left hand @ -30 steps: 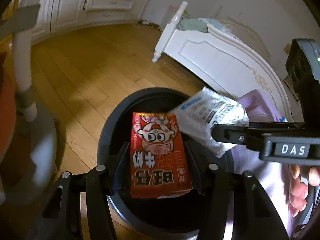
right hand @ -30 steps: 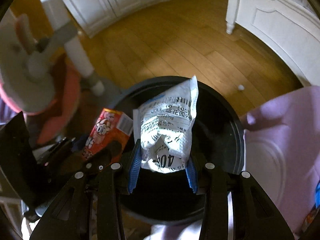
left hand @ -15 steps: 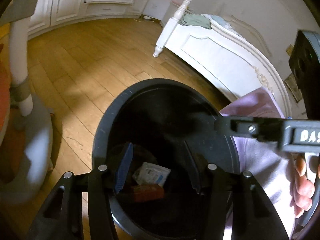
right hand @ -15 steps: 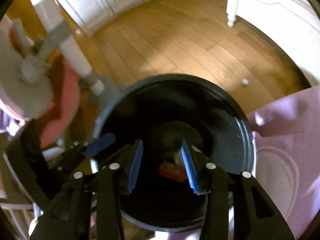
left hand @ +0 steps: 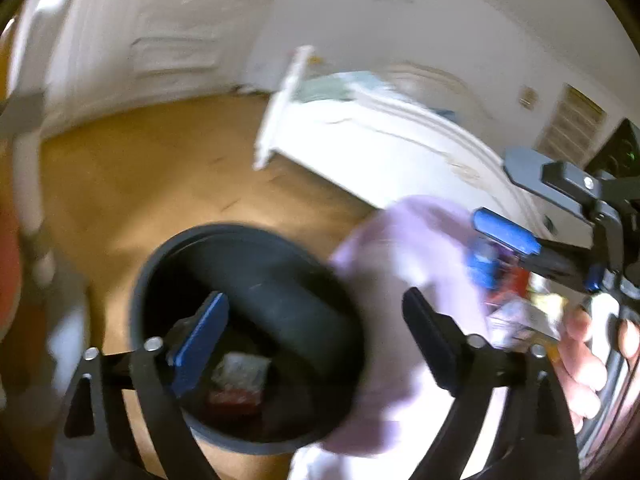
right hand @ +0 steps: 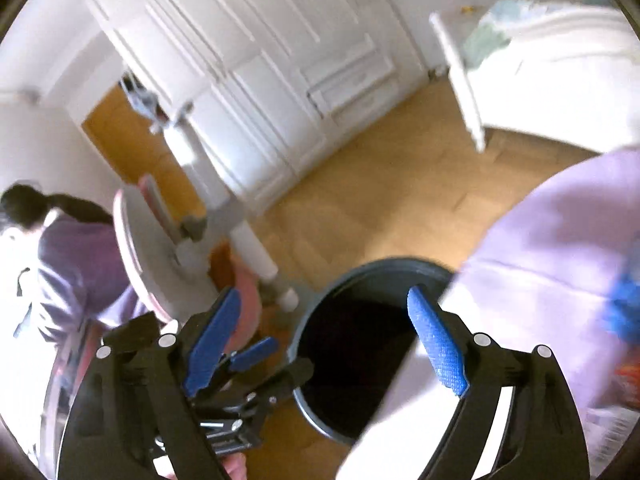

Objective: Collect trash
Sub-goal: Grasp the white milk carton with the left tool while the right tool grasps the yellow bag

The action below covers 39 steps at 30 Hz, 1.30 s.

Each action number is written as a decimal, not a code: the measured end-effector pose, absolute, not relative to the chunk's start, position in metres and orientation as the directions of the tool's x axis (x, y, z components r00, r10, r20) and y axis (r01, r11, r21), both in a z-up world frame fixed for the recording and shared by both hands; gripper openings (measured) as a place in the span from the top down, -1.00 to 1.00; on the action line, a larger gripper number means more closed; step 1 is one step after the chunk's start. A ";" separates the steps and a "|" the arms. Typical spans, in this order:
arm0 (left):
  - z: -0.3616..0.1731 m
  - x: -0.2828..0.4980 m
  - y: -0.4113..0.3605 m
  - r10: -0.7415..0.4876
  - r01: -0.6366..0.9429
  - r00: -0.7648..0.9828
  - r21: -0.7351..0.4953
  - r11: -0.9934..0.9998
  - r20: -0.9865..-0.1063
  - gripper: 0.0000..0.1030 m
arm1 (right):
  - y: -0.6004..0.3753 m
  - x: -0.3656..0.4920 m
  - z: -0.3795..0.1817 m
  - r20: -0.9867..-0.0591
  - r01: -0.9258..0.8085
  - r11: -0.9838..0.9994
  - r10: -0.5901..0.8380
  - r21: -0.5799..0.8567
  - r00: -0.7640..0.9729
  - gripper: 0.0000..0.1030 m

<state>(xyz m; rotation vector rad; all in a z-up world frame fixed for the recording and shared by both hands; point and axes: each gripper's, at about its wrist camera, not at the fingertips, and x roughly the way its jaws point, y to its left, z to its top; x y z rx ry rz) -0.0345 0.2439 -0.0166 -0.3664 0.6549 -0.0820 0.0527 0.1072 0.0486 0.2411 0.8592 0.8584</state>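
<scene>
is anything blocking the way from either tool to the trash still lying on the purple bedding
Nothing visible does. More wrappers lie on the purple bedding beside the black bin. Both the left tool and right tool are empty, jaws opening.

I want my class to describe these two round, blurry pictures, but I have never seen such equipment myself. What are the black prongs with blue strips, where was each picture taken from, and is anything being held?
The prongs are hand-held grippers, one in each of a person's hands, with a wide-angle camera on each looking along its fingers. One picture comes from the left gripper, the other from the right gripper. Both have nothing between their blue pads and their jaws are opening. Below stands a dark bin on a wooden floor. Inside lie a red carton and a white packet. A lilac cover lies to the right.
</scene>
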 end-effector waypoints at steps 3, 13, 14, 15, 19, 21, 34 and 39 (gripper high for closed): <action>0.006 -0.032 0.196 -0.259 0.106 0.792 -0.294 0.950 -0.552 -0.82 | 0.055 0.043 0.066 -0.553 -0.560 0.691 0.714 0.458 0.429 -0.70; 0.033 -0.014 0.047 -0.379 0.513 0.744 0.107 0.852 -0.551 -0.83 | -0.146 0.028 0.070 -0.581 -0.264 0.887 0.450 0.379 0.679 -0.70; 0.033 -0.012 0.037 -0.383 0.534 0.737 0.134 0.835 -0.556 -0.83 | -0.164 0.029 0.066 -0.589 -0.219 0.895 0.424 0.389 0.688 -0.70; 0.033 -0.007 0.025 -0.394 0.567 0.726 0.164 0.807 -0.564 -0.83 | -0.188 0.030 0.061 -0.602 -0.158 0.903 0.389 0.400 0.697 -0.70; 0.024 0.002 -0.004 -0.409 0.658 0.678 0.257 0.708 -0.611 -0.83 | -0.246 0.033 0.032 -0.665 0.023 0.907 0.290 0.419 0.688 -0.70; 0.015 0.001 -0.023 -0.383 0.688 0.659 0.314 0.654 -0.647 -0.82 | -0.264 0.037 0.017 -0.700 0.092 0.901 0.262 0.425 0.665 -0.70; -0.022 0.017 -0.052 -0.287 0.758 0.559 0.339 0.558 -0.778 -0.81 | -0.262 0.077 -0.021 -0.768 0.154 0.894 0.261 0.421 0.585 -0.70; -0.019 0.017 -0.045 -0.280 0.741 0.553 0.309 0.596 -0.785 -0.63 | -0.256 0.085 -0.027 -0.784 0.141 0.910 0.249 0.391 0.568 -0.39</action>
